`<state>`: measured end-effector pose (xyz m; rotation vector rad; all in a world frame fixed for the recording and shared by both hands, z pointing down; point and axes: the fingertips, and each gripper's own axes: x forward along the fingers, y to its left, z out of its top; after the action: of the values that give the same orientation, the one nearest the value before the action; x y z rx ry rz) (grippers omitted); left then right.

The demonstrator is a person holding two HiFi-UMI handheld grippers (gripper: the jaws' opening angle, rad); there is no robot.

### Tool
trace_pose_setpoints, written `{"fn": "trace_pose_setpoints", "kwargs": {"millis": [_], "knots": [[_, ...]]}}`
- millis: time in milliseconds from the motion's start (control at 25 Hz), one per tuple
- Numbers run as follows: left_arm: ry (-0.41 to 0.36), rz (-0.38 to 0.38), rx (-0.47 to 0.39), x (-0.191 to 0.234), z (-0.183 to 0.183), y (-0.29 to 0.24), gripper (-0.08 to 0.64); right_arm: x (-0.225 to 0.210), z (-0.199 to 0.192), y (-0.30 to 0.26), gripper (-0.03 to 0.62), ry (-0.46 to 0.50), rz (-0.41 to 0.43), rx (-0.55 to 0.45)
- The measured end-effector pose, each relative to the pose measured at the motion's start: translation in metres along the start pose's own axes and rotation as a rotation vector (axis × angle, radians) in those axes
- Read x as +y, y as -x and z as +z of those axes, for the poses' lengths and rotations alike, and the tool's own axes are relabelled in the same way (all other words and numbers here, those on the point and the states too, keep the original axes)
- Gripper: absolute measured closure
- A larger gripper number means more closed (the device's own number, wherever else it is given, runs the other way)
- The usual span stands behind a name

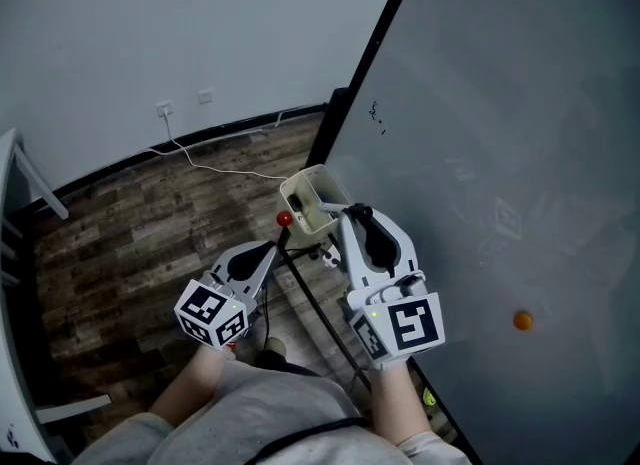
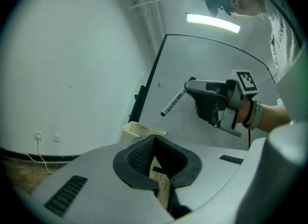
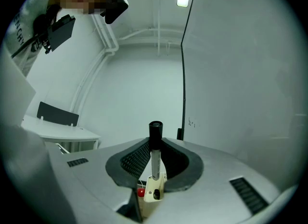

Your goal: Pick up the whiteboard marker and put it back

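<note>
While the right gripper point(image 3: 158, 156) is clenched on the whiteboard marker point(image 3: 155, 151), the left gripper point(image 2: 154, 141) has its jaws pressed together at the tips with nothing between them. Seen along the right gripper's own jaws, the marker stands upright between the ribbed pads, and its black cap sticks out past the jaw tips. Below it in that view lies a cream box point(image 3: 155, 192) with a small red ball point(image 3: 140, 192) just beside it.

From the left gripper view, the marker point(image 2: 173, 103) pokes out of the right gripper point(image 2: 189, 85) at a slant, with its far end lower and to the left, in front of the whiteboard point(image 2: 211, 64). The cream box point(image 2: 139, 130) sits below it at the board's bottom corner.

From the head view, the right gripper point(image 1: 350, 216) is near the whiteboard point(image 1: 500, 153), with its tips just over the cream box point(image 1: 303, 196). The red ball point(image 1: 284, 219) is at the box's near side. The left gripper point(image 1: 270, 250) is lower and to the left, over the wood floor point(image 1: 130, 243). An orange dot point(image 1: 522, 321) sits on the board, well apart from both grippers
</note>
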<state>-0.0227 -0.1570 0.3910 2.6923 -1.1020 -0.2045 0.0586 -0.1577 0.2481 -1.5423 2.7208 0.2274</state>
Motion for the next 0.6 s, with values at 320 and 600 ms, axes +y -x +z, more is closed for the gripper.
{"fn": "trace_pose_setpoints", "kwargs": {"millis": [320,600], "knots": [[-0.003,-0.008,-0.015,-0.0045,0.0041,0.0017,0.549,0.0033,0.0016,0.0024,0.515,0.008,0.005,-0.002],[0.000,-0.003,-0.023,-0.0055,0.0064,0.0066,0.549,0.0058,0.0018,0.0031,0.515,0.004,0.010,0.000]]}}
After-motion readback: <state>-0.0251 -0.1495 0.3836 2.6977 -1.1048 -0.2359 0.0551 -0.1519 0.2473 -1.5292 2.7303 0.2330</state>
